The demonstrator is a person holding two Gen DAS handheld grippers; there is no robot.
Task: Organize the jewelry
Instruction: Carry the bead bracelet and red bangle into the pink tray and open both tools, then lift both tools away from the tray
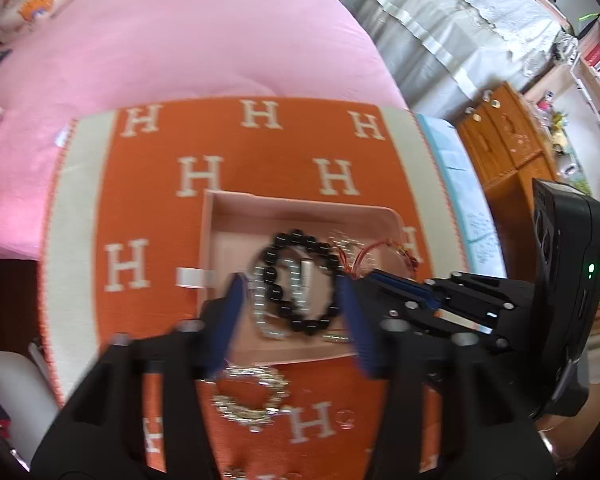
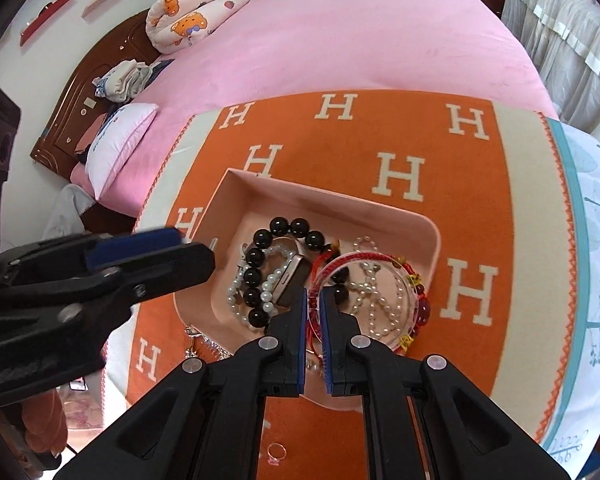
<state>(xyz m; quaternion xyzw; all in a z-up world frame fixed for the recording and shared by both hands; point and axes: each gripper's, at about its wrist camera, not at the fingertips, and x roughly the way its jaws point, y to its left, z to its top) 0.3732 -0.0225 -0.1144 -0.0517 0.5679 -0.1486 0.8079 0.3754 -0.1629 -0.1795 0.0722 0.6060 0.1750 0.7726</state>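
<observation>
**Desk:** What sits at the left?

**Photographer:** The left gripper (image 1: 296, 312) hangs with jaws spread wide and empty over a pink tray (image 2: 428, 232) on an orange blanket (image 2: 432, 132). Below it lie a black bead bracelet (image 2: 256, 276), a watch (image 2: 290, 280) and pearls (image 2: 380, 304).

**Desk:** And rightward?

**Photographer:** The right gripper (image 2: 315, 320) pinches a red cord bracelet (image 2: 416, 292) over the tray's right half. By the look of it, most pieces are in; a sparkly bracelet (image 1: 252, 396) and a ring (image 2: 276, 453) remain on the blanket.
</observation>
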